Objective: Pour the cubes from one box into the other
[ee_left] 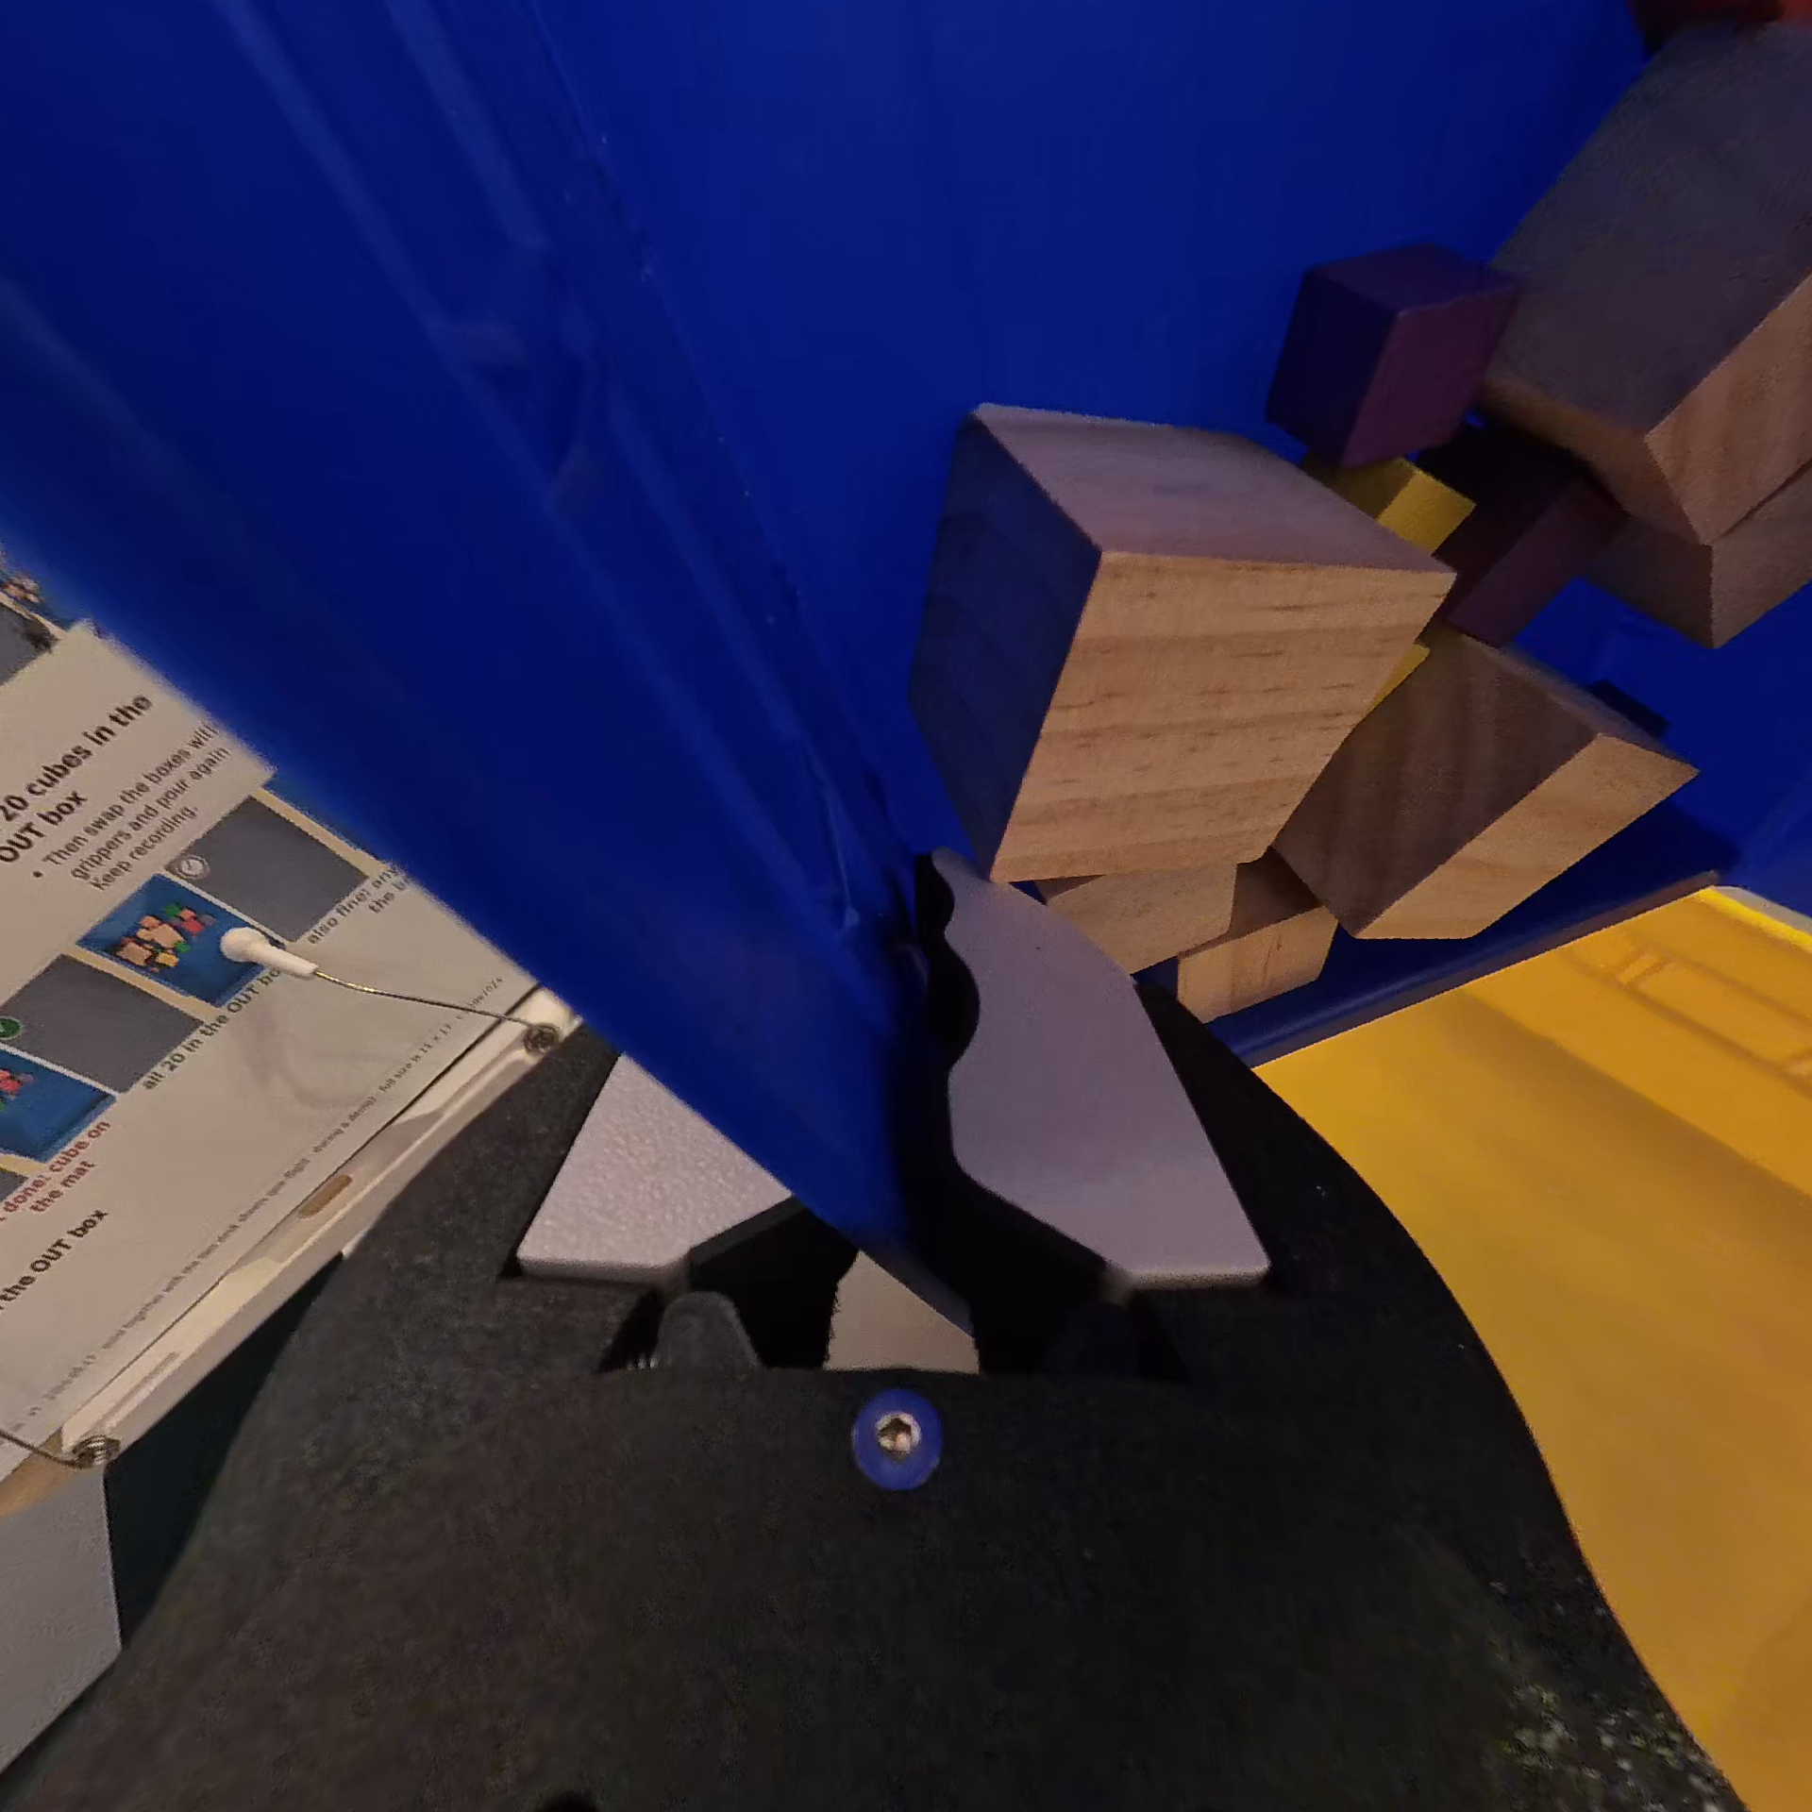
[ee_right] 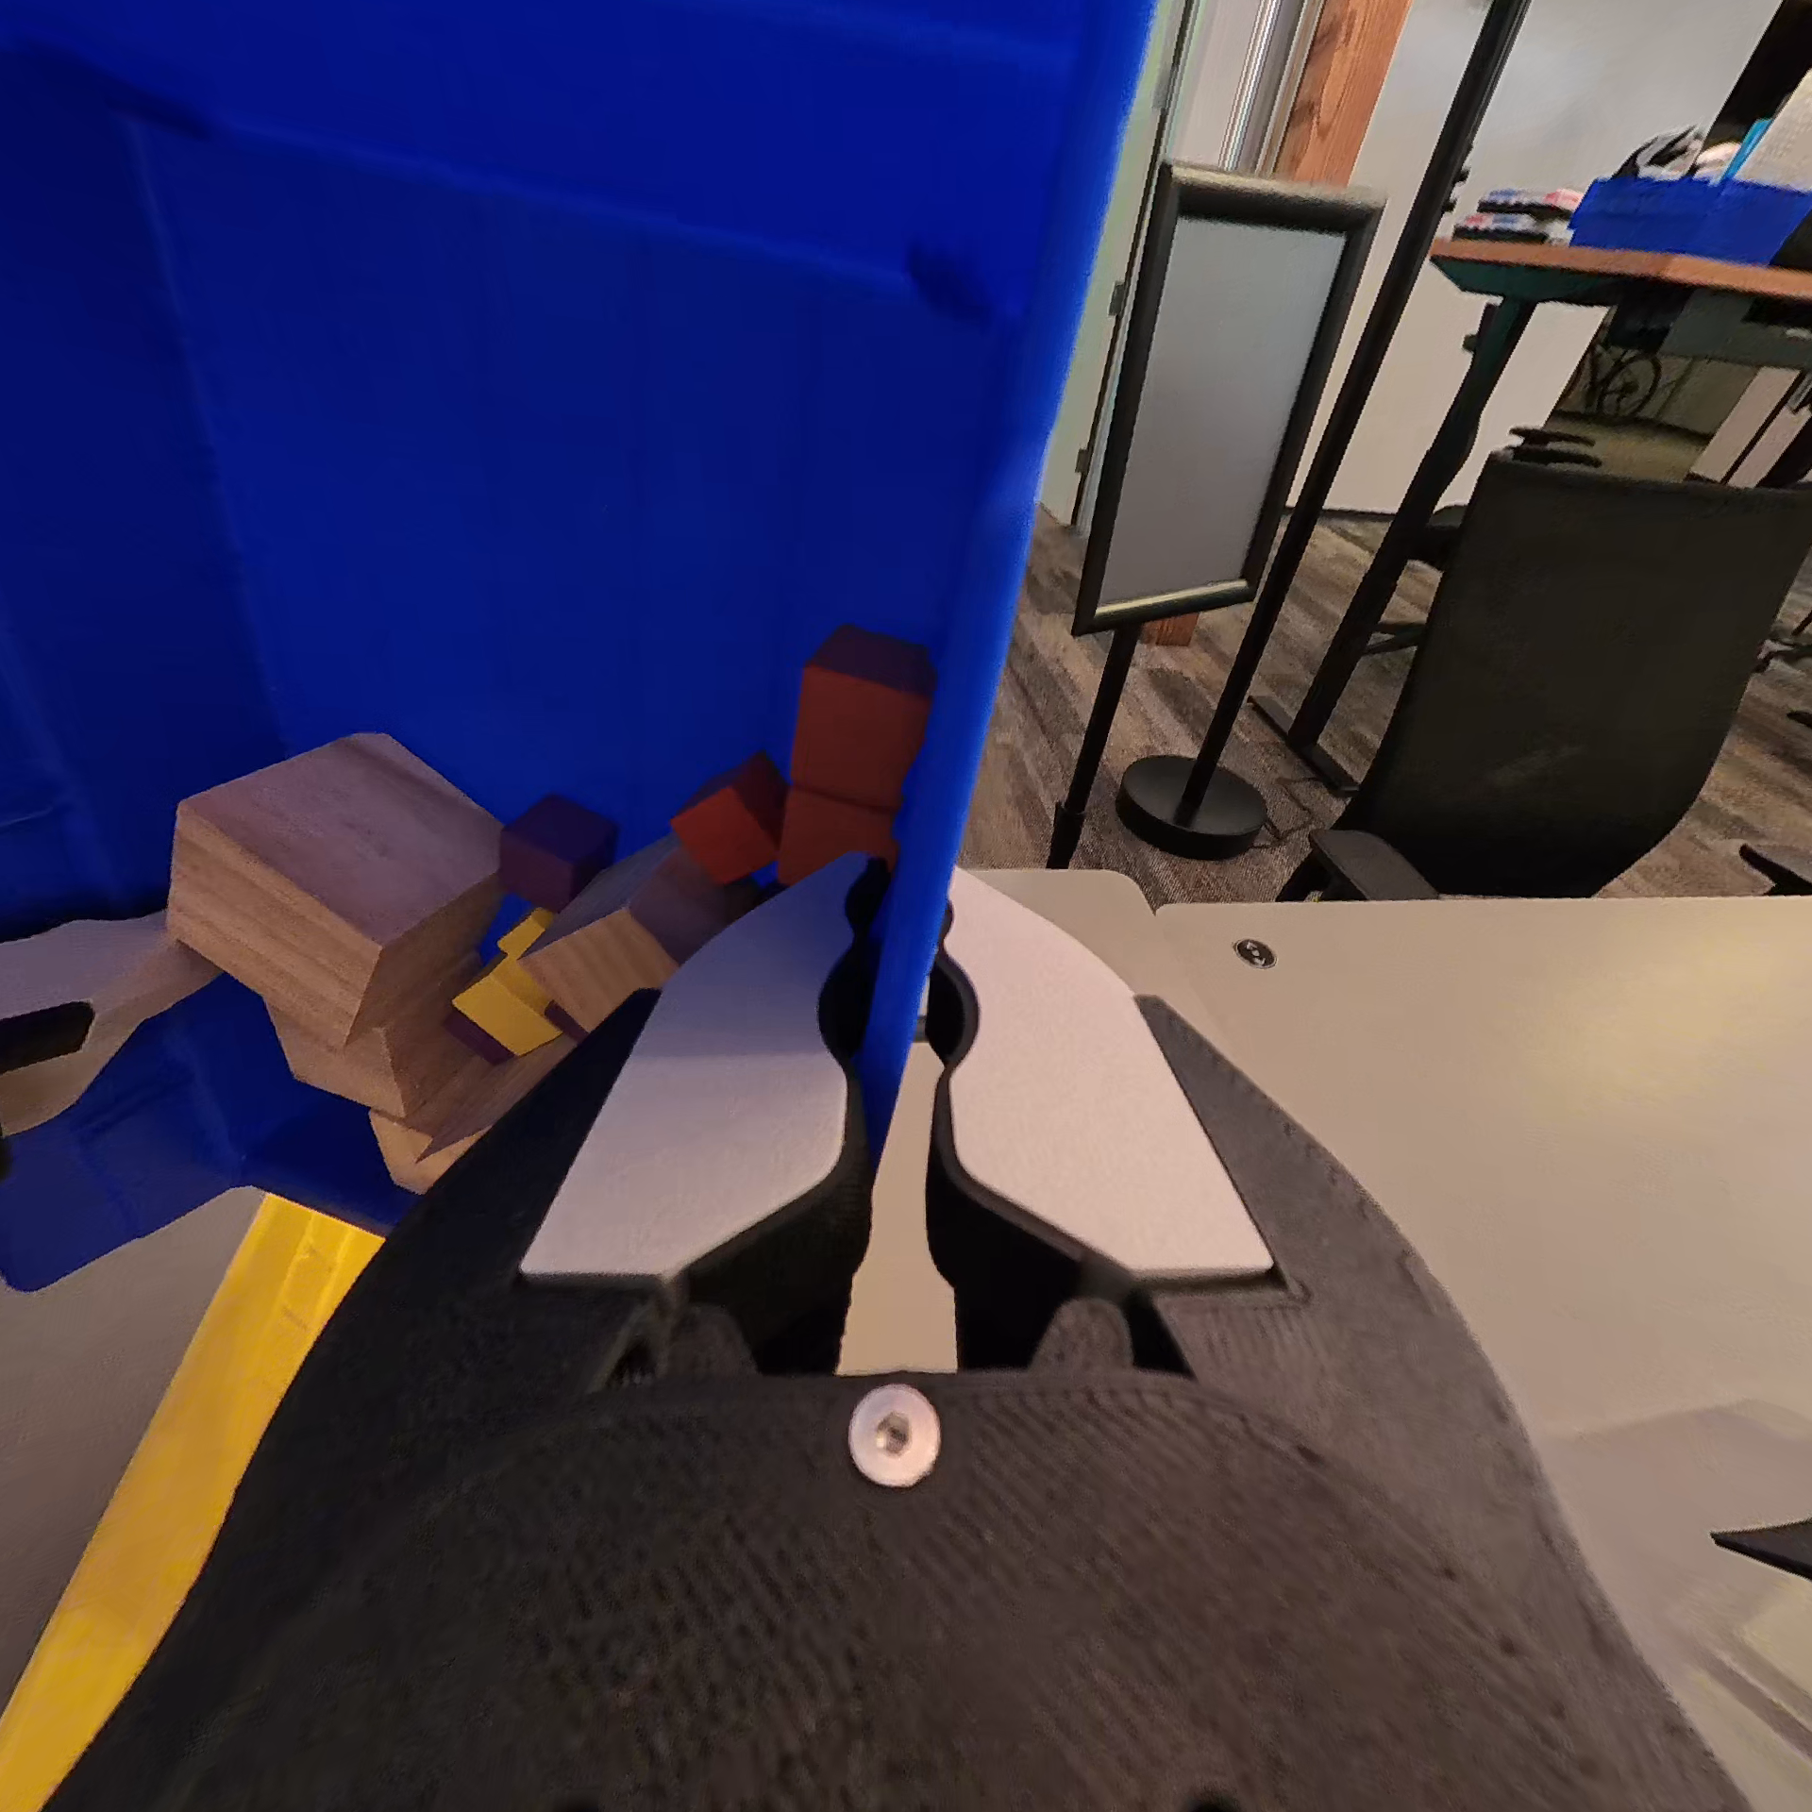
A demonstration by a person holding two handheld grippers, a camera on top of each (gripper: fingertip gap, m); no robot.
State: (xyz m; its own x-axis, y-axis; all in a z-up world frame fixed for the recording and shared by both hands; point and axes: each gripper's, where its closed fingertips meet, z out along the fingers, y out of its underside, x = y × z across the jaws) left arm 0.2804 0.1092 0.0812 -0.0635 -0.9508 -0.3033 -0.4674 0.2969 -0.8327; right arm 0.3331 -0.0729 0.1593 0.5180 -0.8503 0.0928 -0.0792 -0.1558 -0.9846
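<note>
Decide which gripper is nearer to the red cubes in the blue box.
Right. The right gripper clamps the blue box wall right beside the red cubes. The left gripper grips the opposite wall, with wooden cubes next to it.

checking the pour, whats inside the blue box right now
Inside the tipped blue box: plain wooden cubes, purple cubes, red cubes and a yellow cube, piled at its low edge. Any cubes under the pile are hidden.
</note>
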